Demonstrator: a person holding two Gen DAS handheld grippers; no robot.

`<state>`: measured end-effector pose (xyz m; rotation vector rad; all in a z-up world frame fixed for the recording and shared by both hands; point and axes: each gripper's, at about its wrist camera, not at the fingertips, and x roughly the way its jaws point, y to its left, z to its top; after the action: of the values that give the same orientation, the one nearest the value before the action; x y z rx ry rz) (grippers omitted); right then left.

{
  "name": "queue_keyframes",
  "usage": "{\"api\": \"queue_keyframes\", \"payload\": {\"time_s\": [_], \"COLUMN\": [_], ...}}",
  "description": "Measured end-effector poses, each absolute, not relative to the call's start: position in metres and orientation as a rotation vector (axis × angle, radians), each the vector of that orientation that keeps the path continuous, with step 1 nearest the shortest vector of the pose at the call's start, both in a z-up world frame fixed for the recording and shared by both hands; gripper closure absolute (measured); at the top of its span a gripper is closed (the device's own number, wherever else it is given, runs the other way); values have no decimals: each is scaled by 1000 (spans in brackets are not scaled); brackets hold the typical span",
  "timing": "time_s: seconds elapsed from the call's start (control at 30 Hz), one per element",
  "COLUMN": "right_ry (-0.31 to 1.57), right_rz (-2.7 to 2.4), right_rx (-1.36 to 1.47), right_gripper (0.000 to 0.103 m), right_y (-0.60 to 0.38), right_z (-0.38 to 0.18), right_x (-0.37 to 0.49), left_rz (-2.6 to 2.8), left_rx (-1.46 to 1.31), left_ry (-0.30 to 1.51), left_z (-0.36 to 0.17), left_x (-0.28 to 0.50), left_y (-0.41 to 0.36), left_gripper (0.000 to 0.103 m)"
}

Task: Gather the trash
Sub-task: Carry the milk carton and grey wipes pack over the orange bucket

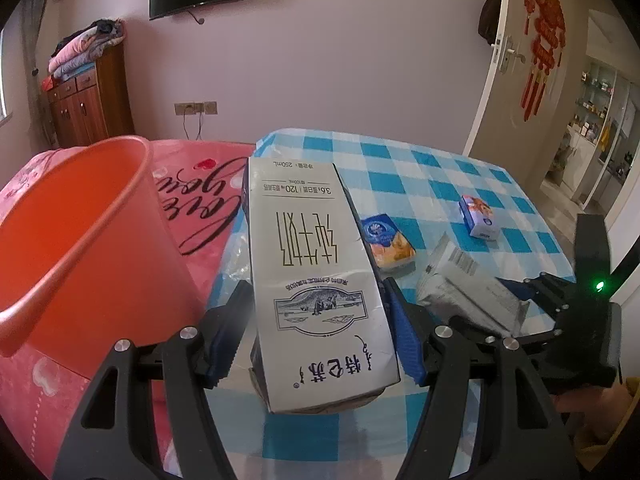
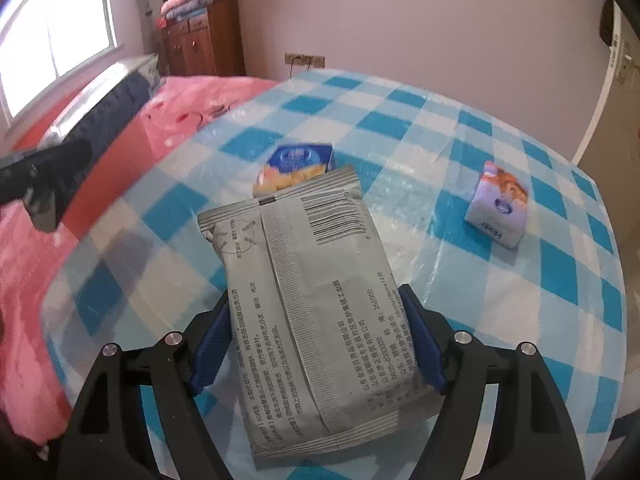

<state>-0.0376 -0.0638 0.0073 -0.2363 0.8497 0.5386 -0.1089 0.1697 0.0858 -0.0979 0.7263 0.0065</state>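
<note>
Between each hand-held gripper's clamped pads, left (image 1: 316, 320) milk carton (image 1: 316, 280), right (image 2: 316, 336) grey pouch (image 2: 316, 304), both bases hidden.

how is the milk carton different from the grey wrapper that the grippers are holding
The milk carton is a stiff box with flat faces; the grey wrapper is a flat, soft pouch with crimped ends. The carton bears large gold characters and a blue emblem; the wrapper has small black print and a barcode. The left gripper holds the carton, the right gripper the wrapper. Both are gripped by blue pads above the checked tablecloth.
</note>
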Motion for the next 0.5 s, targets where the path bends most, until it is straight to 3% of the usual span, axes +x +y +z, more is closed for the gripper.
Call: {"api": "queue_keyframes", "payload": {"time_s": [0.5], "right_ry": [805], "right_rz": [649], "right_rx": [-76], "right_gripper": [26], "right_y": [-40], "right_z": [86], "right_x": [-38], "left_rz": [72], "left_rx": [-80], "left_ry": [600], "left_z": [134], "left_x": [-121], "left_y": [195], "left_gripper": [37]}}
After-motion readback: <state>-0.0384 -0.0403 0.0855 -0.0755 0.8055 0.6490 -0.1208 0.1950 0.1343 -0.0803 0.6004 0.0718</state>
